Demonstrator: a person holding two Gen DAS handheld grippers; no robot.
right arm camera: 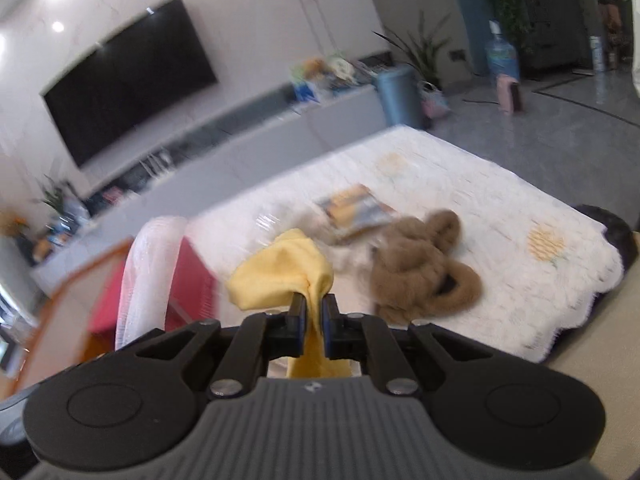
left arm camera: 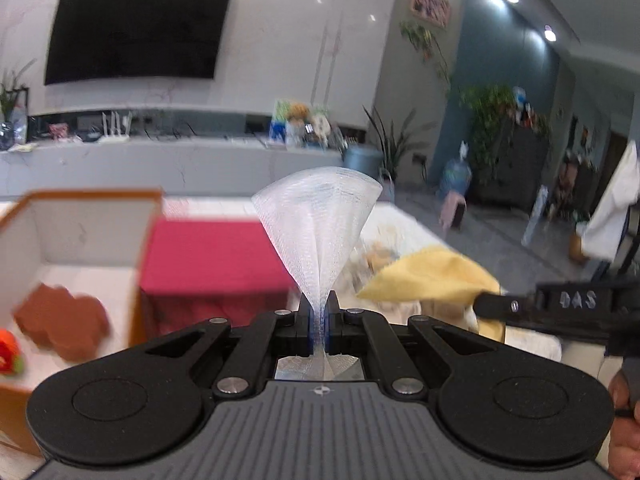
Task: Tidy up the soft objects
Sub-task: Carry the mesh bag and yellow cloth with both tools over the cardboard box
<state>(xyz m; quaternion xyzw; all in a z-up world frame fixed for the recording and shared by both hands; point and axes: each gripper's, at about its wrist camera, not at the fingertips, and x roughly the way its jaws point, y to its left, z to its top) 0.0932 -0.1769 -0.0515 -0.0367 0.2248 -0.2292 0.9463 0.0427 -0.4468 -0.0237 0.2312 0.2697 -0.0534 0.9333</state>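
Observation:
My left gripper (left arm camera: pixel 319 308) is shut on a white mesh cloth (left arm camera: pixel 318 216) that fans out above its jaws. My right gripper (right arm camera: pixel 314 308) is shut on a yellow cloth (right arm camera: pixel 282 276), which bunches up to the left of its jaws; in the left wrist view the yellow cloth (left arm camera: pixel 430 278) hangs at the right from that gripper's black finger (left arm camera: pixel 496 304). Both are held above the white quilted cover (right arm camera: pixel 460 184). A brown furry plush (right arm camera: pixel 420 268) lies on the cover to the right of the yellow cloth. The mesh cloth (right arm camera: pixel 148 276) also shows at the left in the right wrist view.
An orange-edged open box (left arm camera: pixel 84 232) stands at the left with a brown item (left arm camera: pixel 64 320) and a red-orange toy (left arm camera: pixel 8 354) inside. A red box (left arm camera: pixel 212 256) sits beside it. A flat printed packet (right arm camera: pixel 356 208) lies on the cover. Behind are a TV wall and cabinet.

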